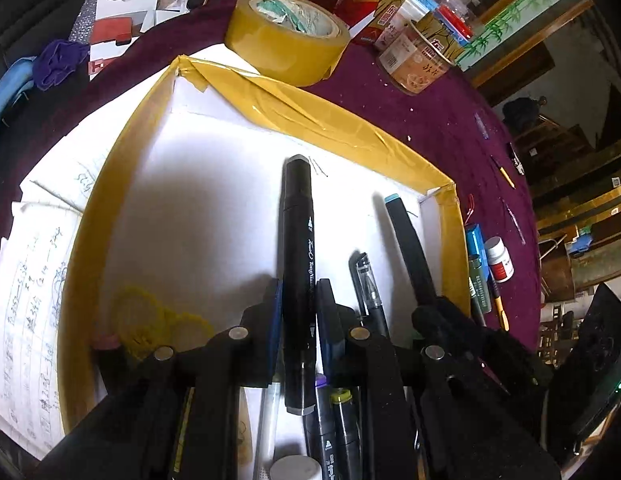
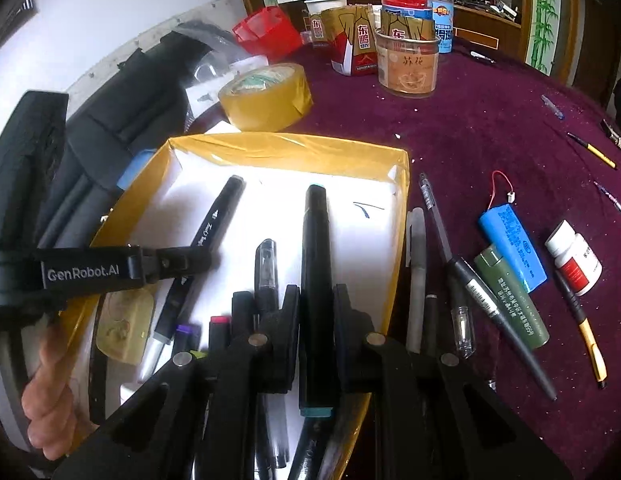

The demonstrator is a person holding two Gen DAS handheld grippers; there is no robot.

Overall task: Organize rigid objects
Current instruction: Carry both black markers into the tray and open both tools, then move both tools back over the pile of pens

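- Far left, your notebook pages (image 1: 34,264) lie under the tray's left wall, so that edge has little spare room.
- The tray (image 1: 310,116), white inside with yellow-taped walls, sits on the purple tabletop (image 2: 490,128); its far half is bare floor, its near half crowded with pens.
- Your left gripper (image 1: 298,300) hangs over the tray, fingers narrow and clamped on a black marker (image 1: 297,240) with white lettering, pointing toward the far wall.
- Your right gripper (image 2: 316,304) hangs over the tray's right half, fingers narrow and clamped on a black teal-capped marker (image 2: 316,248).
- The tape roll (image 2: 266,94) sits just behind the far wall.
- Right of the tray's right wall, loose pens (image 2: 416,272), a blue battery pack (image 2: 512,242), a green tube (image 2: 510,296) and a white bottle (image 2: 574,258) crowd the tabletop.
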